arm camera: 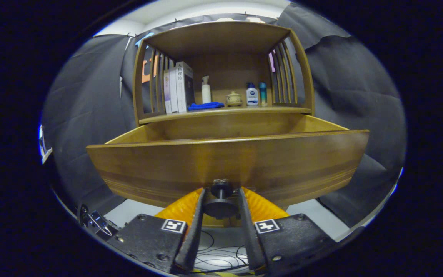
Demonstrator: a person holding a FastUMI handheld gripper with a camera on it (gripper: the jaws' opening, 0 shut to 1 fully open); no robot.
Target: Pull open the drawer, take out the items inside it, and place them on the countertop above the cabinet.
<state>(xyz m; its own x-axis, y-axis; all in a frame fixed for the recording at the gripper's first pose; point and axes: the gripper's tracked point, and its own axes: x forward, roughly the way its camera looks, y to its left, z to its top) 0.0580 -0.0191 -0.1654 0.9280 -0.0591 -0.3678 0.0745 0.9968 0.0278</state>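
A wooden cabinet has its drawer (pixel 225 161) pulled well out toward me. The drawer's front panel fills the space just ahead of the fingers and hides whatever lies inside. A dark round knob (pixel 220 206) sticks out low on the middle of that panel. My gripper (pixel 221 196) is closed around the knob, with a finger pressed against each side of its disc. Above the drawer runs the countertop (pixel 283 110), roofed by a slatted wooden hutch.
On the countertop stand upright books (pixel 179 92) at the left, a white spray bottle (pixel 206 90), a blue cloth (pixel 205 105), a small lidded pot (pixel 233 98), a pump bottle (pixel 251 95) and a teal bottle (pixel 263 93). Cables (pixel 217 256) lie on the floor below.
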